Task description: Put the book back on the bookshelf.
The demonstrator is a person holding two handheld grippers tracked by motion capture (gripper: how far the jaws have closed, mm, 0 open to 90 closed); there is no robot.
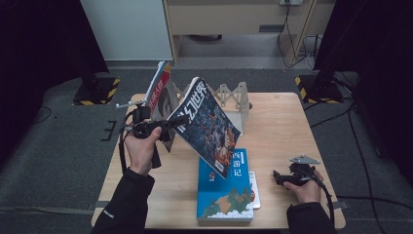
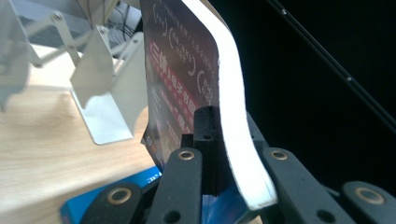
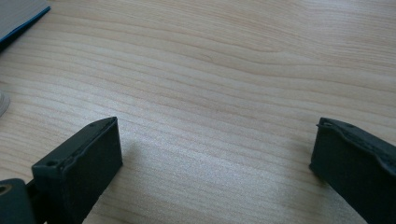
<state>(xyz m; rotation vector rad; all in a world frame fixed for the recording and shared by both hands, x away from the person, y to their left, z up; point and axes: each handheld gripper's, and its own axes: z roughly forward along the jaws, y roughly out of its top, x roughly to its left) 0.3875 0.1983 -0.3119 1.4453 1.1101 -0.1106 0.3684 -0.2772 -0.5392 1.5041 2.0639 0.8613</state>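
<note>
Clamped in our left claw (image 1: 168, 124) is a dark-covered magazine (image 1: 207, 127), pinched near one lower corner so that it hangs tilted in the air above the desk (image 1: 277, 122), its cover facing up and toward the right; in the left gripper view the white page edge (image 2: 233, 116) curves up between the closed jaws. Just behind it stands a white folding book rack (image 1: 234, 97), with a red-and-white book (image 1: 158, 87) already leaning in its left end. We judge the lift done and the placing left: the magazine is clear of the desk but not yet in a slot. Beneath it a blue book (image 1: 226, 187) lies flat, with something white (image 1: 254, 190) partly under it, both apparently waiting. Our right claw (image 1: 280, 176) rests low at the desk's right side, jaws spread wide and empty over bare wood.
</note>
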